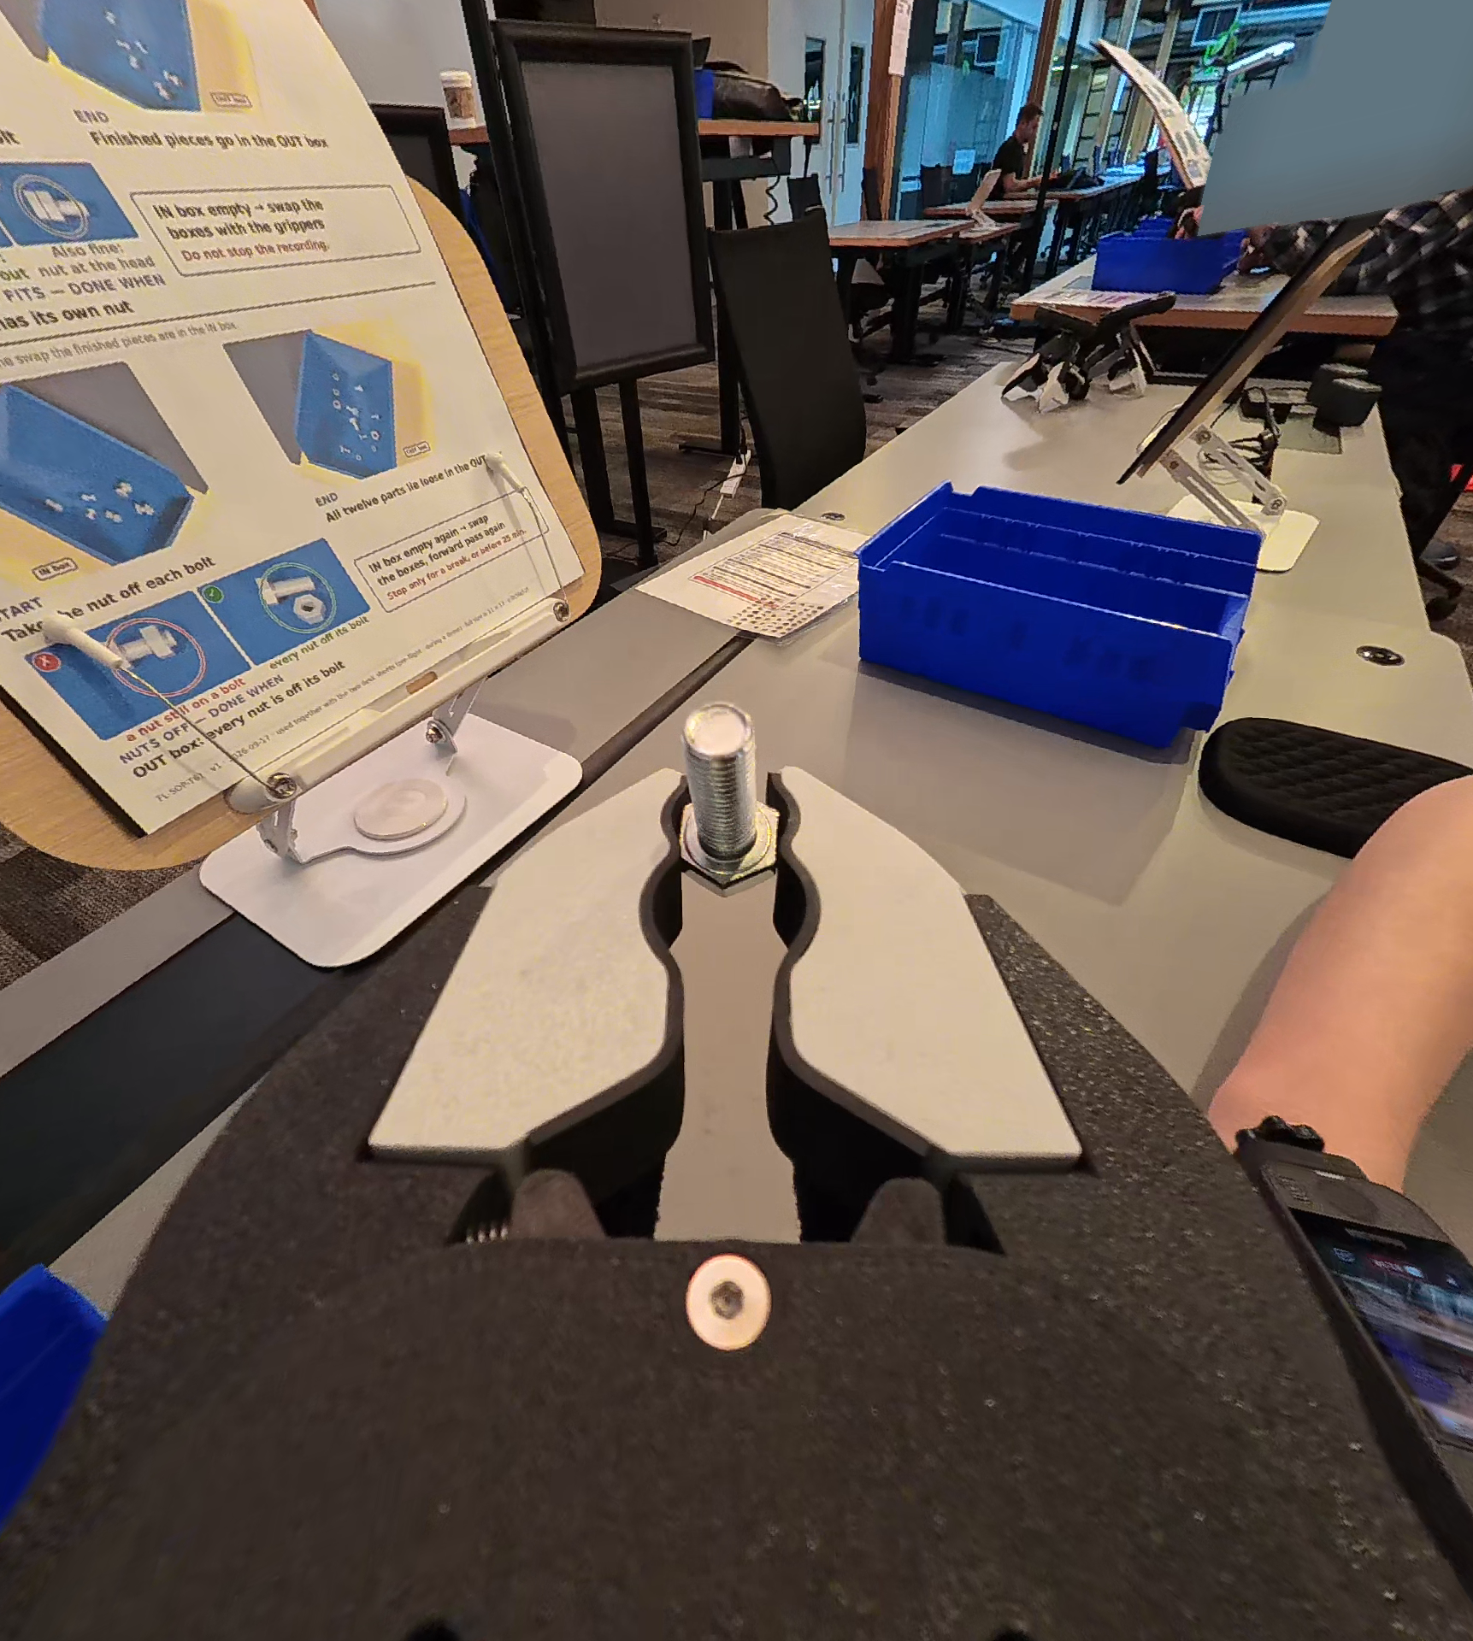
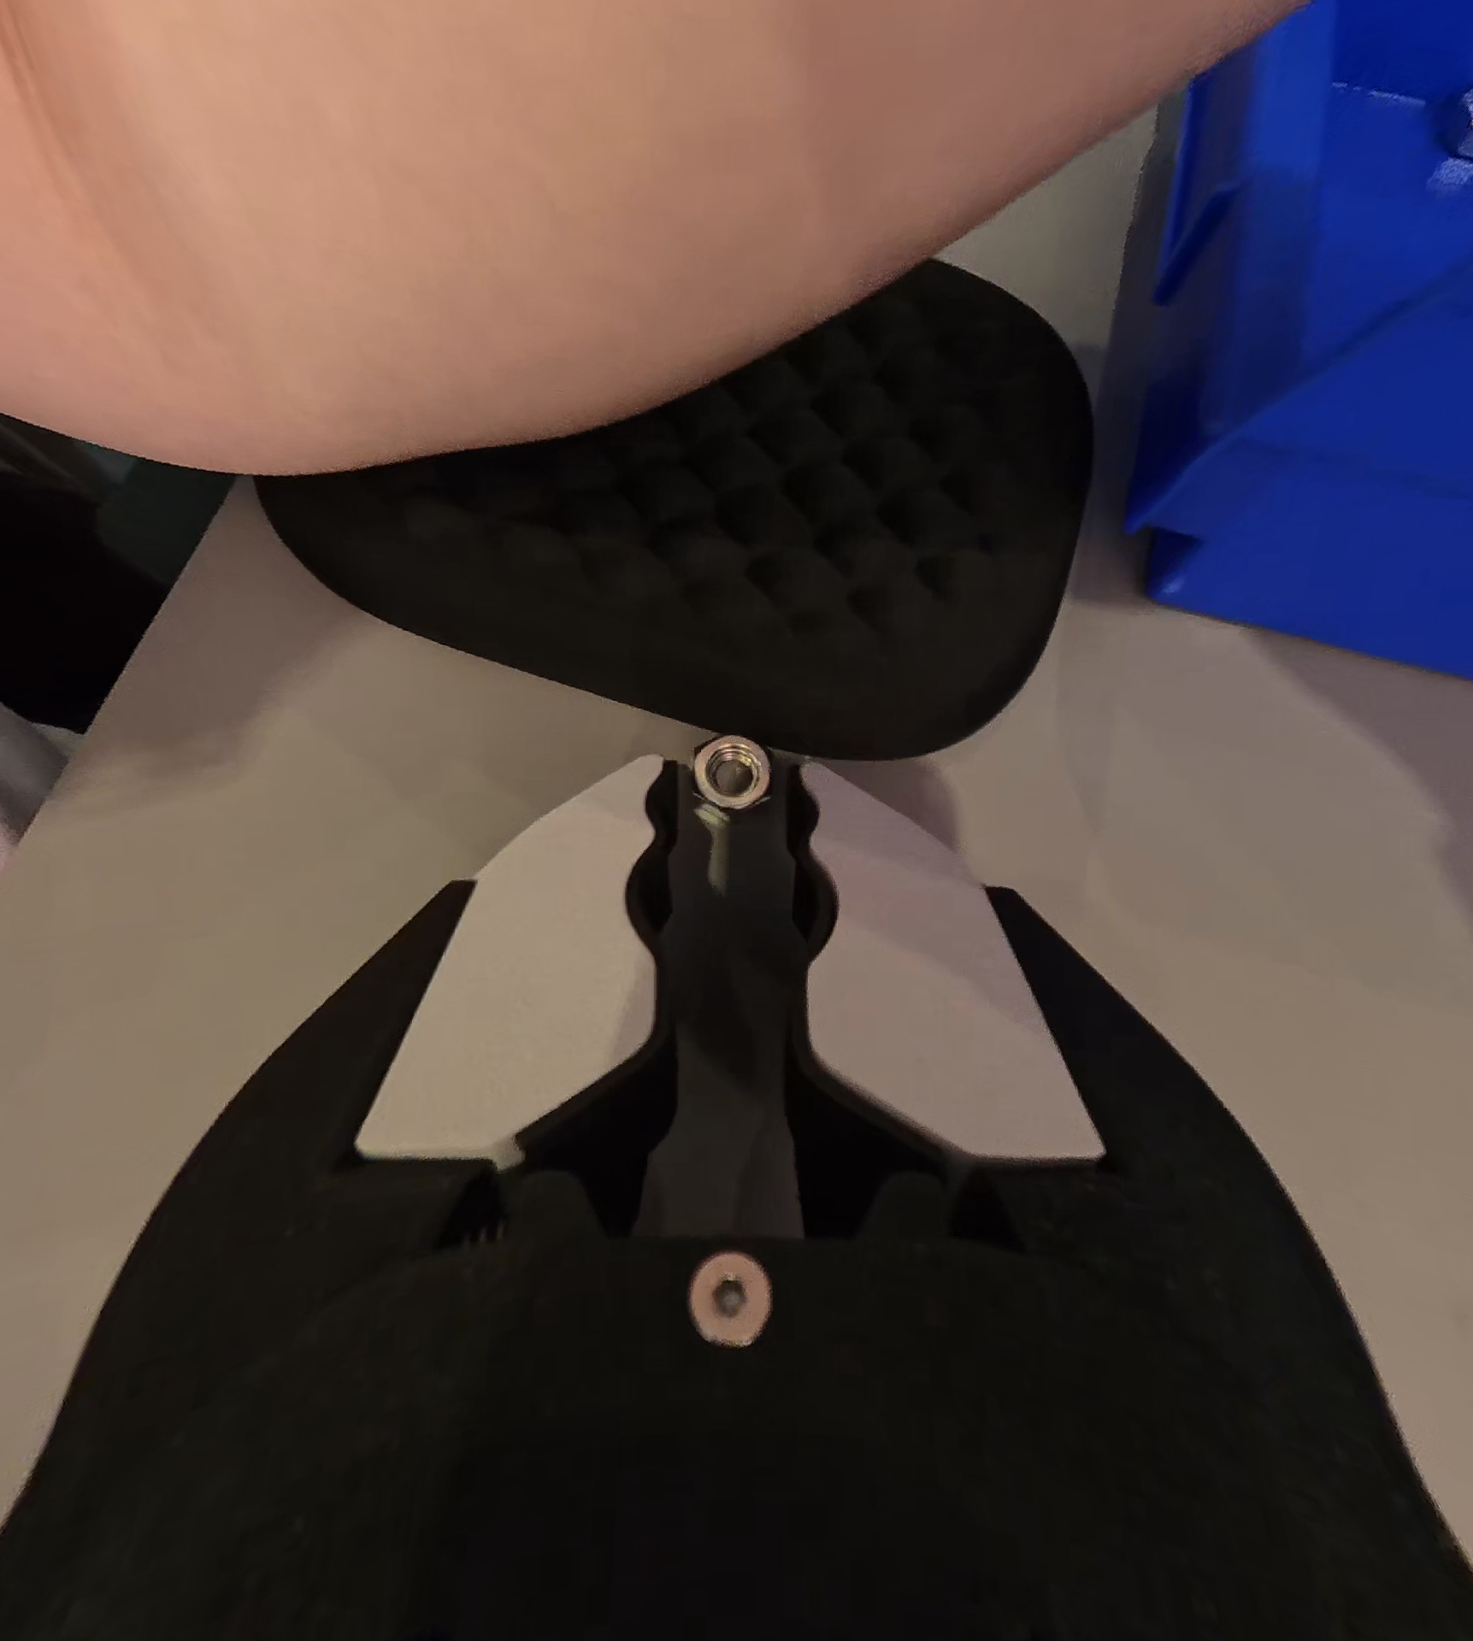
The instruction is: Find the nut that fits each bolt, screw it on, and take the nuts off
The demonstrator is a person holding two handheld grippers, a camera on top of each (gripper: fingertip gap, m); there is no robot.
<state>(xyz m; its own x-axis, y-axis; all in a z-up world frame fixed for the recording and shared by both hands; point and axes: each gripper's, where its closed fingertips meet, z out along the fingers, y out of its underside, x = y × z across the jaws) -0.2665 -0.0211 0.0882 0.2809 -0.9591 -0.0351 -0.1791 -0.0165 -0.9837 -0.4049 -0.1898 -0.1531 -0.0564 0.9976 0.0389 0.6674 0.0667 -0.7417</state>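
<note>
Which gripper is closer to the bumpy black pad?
Right. The right gripper, pinching a nut, sits right at the edge of the bumpy black pad. The left gripper, holding a bolt, is farther off, with the pad to its right.

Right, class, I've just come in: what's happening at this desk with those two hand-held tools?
A person is working with a tool in each hand. The left tool is shut on a silver hex bolt, gripped by its head with the threaded shank pointing away from the camera. The right tool is shut on a small hex nut, held above the grey desk near a black wrist rest. Nut and bolt aren't joined.
</note>
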